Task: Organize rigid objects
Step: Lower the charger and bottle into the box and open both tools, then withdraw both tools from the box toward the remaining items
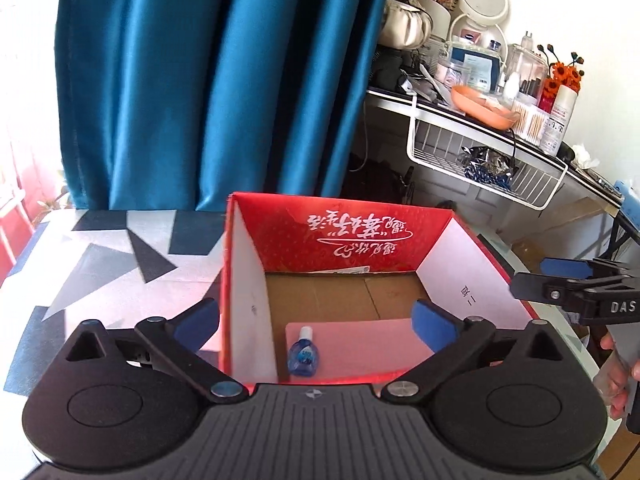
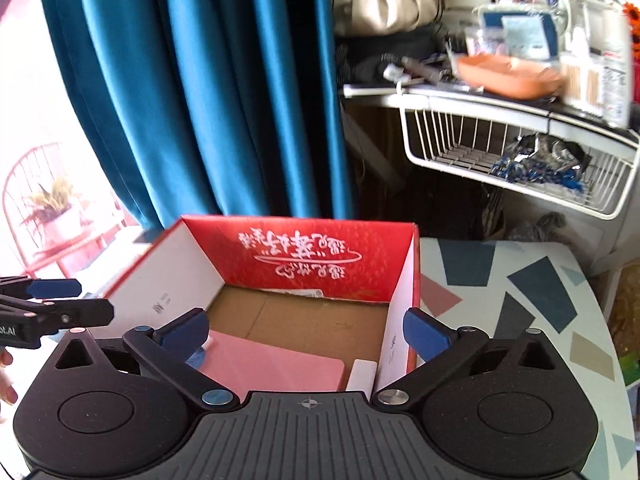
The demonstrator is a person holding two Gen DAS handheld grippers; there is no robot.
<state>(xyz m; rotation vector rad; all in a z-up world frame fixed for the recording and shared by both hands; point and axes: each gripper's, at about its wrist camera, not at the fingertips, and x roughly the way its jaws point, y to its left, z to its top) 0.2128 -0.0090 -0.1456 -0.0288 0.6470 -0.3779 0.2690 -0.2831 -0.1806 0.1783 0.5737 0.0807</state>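
A red cardboard box with white inner side walls stands open on the patterned table; the right wrist view shows the same box. Inside lie a pink flat item, a small blue dropper bottle on it, and a white block by the right wall. My left gripper is open above the box's near side, nothing between its blue pads. My right gripper is also open over the box, empty. Each gripper shows in the other's view: the right gripper, the left gripper.
A teal curtain hangs behind the table. To the right, a cluttered shelf with a white wire basket, an orange tray and bottles. Table surface lies right of the box. A person's fingers hold the right handle.
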